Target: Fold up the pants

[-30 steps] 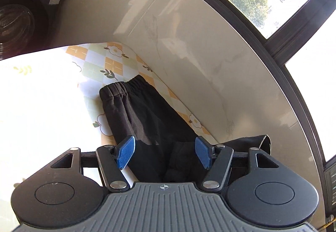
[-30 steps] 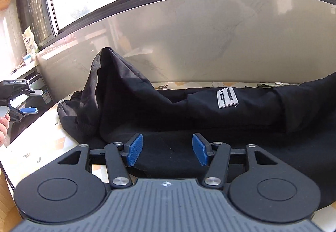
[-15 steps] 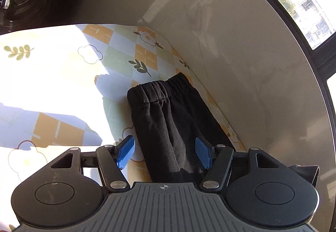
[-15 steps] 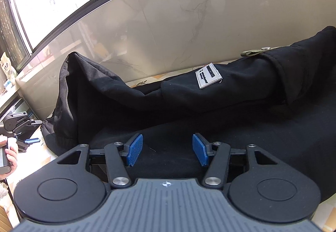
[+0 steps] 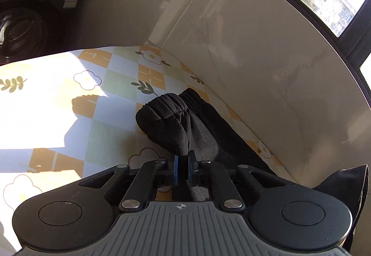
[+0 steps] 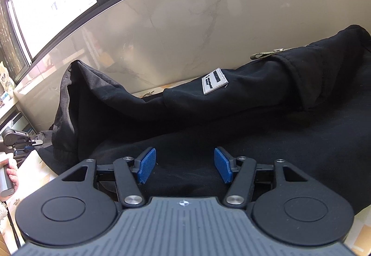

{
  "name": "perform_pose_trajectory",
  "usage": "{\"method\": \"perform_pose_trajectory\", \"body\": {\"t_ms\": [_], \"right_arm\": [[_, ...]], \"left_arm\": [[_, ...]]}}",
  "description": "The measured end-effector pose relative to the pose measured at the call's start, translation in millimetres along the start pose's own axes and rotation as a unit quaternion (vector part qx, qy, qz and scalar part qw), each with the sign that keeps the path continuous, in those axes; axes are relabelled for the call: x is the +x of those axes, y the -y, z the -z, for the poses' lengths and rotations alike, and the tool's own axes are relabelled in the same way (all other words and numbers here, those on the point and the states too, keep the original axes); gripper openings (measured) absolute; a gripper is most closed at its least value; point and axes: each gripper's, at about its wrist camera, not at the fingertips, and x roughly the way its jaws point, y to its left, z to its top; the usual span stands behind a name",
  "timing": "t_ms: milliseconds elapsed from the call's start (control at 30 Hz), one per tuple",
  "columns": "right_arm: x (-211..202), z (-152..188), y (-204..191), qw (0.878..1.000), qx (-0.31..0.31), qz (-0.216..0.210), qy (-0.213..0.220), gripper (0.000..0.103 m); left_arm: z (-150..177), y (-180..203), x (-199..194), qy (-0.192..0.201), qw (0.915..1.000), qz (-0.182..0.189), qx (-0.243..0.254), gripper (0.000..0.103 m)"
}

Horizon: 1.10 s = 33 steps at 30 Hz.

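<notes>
1. Pants (image 5: 199,126): black, soft fleecy knit; ribbed, gathered elastic cuff at the leg end. White woven label (image 6: 214,81) and an olive strap on the upper part.
2. Counter (image 5: 97,93): smooth cloth, diamond checks in orange, green and blue with flower outlines; pale marble-look wall behind.
3. Left gripper (image 5: 182,169): jaws closed on a pinch of leg fabric just behind the cuff, lifting it off the counter.
4. Right gripper (image 6: 184,166): jaws wide apart, blue ribbed pads over the flat pants body; contact unclear.
</notes>
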Motion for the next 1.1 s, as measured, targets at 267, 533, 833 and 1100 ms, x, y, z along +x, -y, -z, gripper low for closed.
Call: {"method": "perform_pose_trajectory", "body": {"t_ms": [267, 533, 833, 1100], "right_arm": [[-6.9, 4.1, 21.7, 0.999, 0.039, -0.022, 0.002, 0.06], [-13.1, 3.4, 17.4, 0.999, -0.005, -0.002, 0.042, 0.06], [1.0, 6.4, 22.3, 0.996, -0.04, 0.052, 0.054, 0.065], [16.7, 14.8, 22.0, 0.994, -0.067, 0.081, 0.039, 0.074]], "left_arm": [[29.1, -33.9, -75.3, 0.024, 0.9995, 0.014, 0.014, 0.008], [55.8, -59.2, -111.0, 0.029, 0.9992, -0.019, 0.022, 0.009], [73.3, -41.0, -140.3, 0.06, 0.9905, -0.025, 0.121, 0.052], [90.1, -5.8, -165.6, 0.091, 0.9856, 0.001, 0.143, 0.068]]}}
